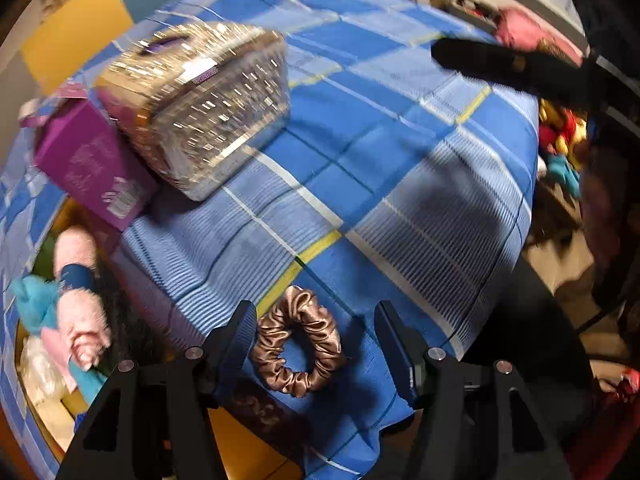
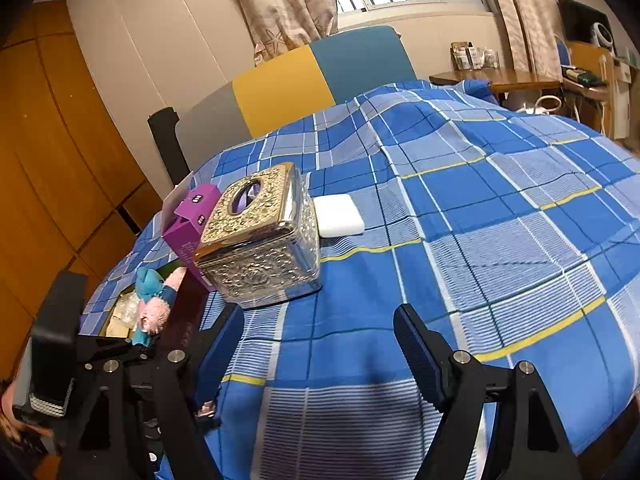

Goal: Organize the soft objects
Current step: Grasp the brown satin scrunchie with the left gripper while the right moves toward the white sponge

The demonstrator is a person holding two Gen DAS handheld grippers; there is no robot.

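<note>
One scrunchie [image 1: 298, 344], brown satin, lies near the bed [image 1: 400, 140] front edge | we hold the left gripper [image 1: 316, 344] spread around it, right gripper [image 2: 320, 352] spread and empty | we judge it light, soft, slippery; pinch across one bunched side of the ring.

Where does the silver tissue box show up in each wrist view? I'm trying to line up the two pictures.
Left wrist view: the tissue box is upper left, blurred, on the blue checked bedspread, with the purple box against its left side.
Right wrist view: the tissue box is left of centre, sharp, on the bedspread.
Shared landmark: the purple box beside it.
</note>
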